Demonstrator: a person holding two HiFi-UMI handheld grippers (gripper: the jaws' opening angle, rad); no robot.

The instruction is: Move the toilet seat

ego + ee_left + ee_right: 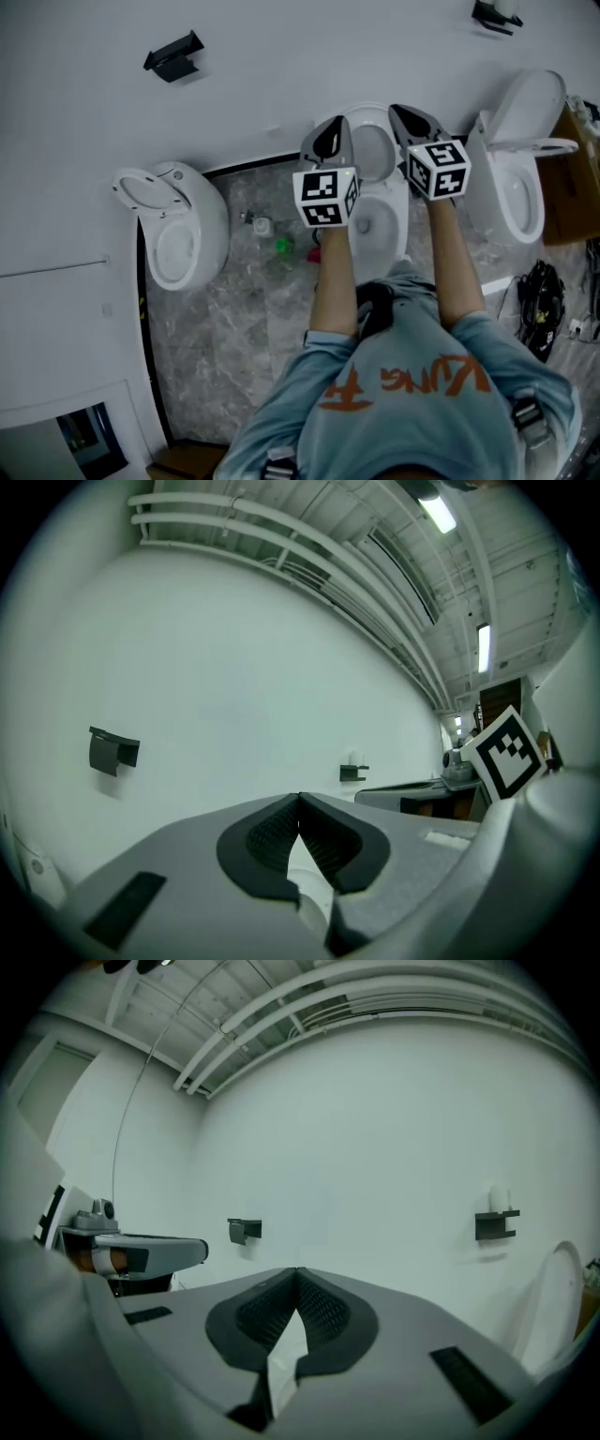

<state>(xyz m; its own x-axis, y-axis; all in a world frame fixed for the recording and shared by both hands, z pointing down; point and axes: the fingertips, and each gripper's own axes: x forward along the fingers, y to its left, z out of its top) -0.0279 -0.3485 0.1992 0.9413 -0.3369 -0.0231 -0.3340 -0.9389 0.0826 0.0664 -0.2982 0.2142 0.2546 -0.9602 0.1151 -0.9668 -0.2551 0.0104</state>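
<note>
Head view, looking steeply down: a person in a pale blue shirt with orange print (pixel 394 412) reaches both arms out over the white ceramic middle toilet bowl (pixel 380 225), which stands on a grey marbled floor (pixel 244 309). The white oval toilet seat (pixel 372 150) appears raised behind that bowl, close to the white wall (pixel 281 56). It shows between the two tools and is touched by neither. The grey left tool (pixel 332 127) and the grey right tool (pixel 403 114) are held side by side above the bowl, each carrying a white cube with black square markers (pixel 326 195). Left gripper view: the left tool's black ribbed pads (pixel 274 833) meet at the tips, closed on nothing, and face the wall with a black wall-mounted holder (pixel 113 750). Right gripper view: the right tool's pads (pixel 325 1309) likewise meet, empty. A second white toilet (pixel 178 234) stands at the left, and a third white toilet with its lid up (pixel 520 178) at the right
</note>
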